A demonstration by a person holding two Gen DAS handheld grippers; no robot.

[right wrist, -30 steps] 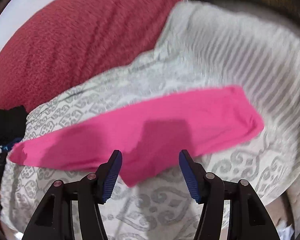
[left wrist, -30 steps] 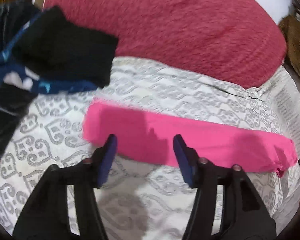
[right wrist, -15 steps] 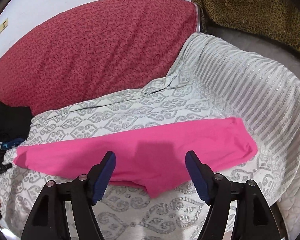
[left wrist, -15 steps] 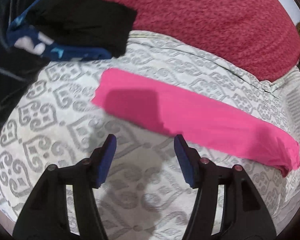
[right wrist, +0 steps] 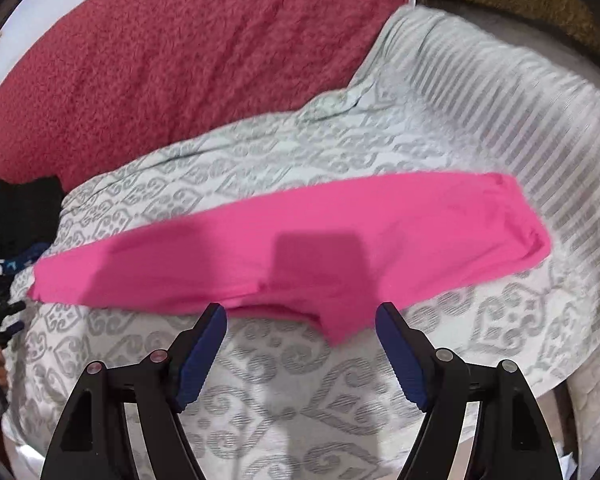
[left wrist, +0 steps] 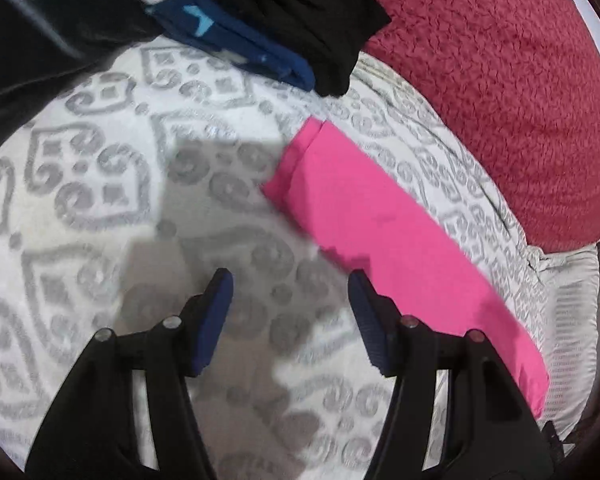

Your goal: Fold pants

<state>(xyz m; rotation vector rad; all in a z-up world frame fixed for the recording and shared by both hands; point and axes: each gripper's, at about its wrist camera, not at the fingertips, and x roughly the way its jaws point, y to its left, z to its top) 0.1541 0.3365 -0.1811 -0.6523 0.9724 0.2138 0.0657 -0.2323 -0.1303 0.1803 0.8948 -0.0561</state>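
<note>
Left wrist view: the left tongs [left wrist: 290, 280] stand spread and empty over the patterned bed cover [left wrist: 100, 208], the pink pants [left wrist: 380, 248] lying folded lengthwise at two o'clock. Right wrist view: the right tongs [right wrist: 300, 316] are opening at the pants' near edge [right wrist: 300, 240], pinching nothing; a red blanket [right wrist: 180, 60] lies at twelve.

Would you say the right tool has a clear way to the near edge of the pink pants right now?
Probably yes. The right tool, jaws opening and holding nothing, points at the pink pants lying flat on the patterned bedspread, with only bare cloth between them.
</note>
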